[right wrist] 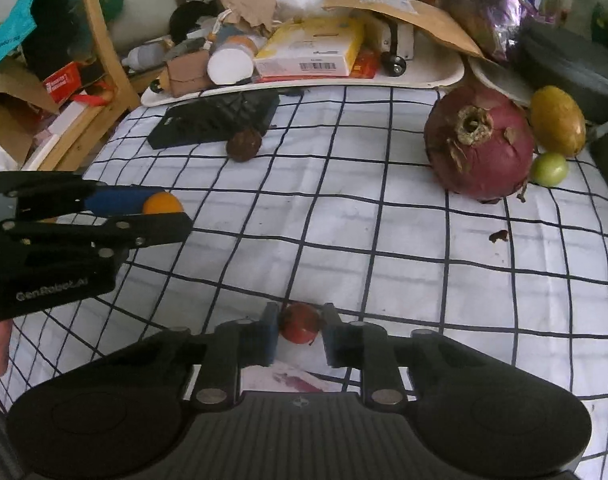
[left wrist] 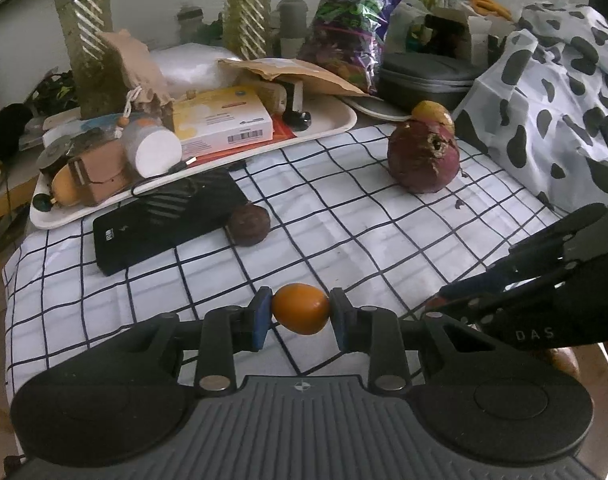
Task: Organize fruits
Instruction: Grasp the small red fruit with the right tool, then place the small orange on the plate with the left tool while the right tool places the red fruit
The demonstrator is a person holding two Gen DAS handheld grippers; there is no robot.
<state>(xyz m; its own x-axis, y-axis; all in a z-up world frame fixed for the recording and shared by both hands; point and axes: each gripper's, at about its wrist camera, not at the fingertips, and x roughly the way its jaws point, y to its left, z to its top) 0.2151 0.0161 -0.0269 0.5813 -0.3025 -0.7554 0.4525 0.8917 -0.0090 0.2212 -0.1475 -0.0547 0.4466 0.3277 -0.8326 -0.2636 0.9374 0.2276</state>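
The left hand-held gripper [left wrist: 301, 312] is pinching a small orange fruit [left wrist: 301, 309] across its middle between blue pads, holding it just above the checked cloth [left wrist: 343, 220] covering the desk. The right hand-held gripper [right wrist: 298, 324] is sitting narrowly around a small red fruit [right wrist: 300, 322], pads on either side; whether they are actually pressing it cannot be told.

Going by size, a large pomegranate [right wrist: 477, 144] is resting at the far right of the cloth, looking heavy and hard-skinned, probably too broad for the jaws except near its dried crown. A yellow oval fruit [right wrist: 556, 120] is lying just behind it, smooth and likely slippery, best taken across its short width. A dark brown round fruit [right wrist: 244, 144] is sitting against a black keyboard-like slab [right wrist: 220, 120]. A small green fruit [right wrist: 548, 169] is lying beside the pomegranate, light and liable to roll.

The two held fruits are appearing firm and light, needing gentle pressure
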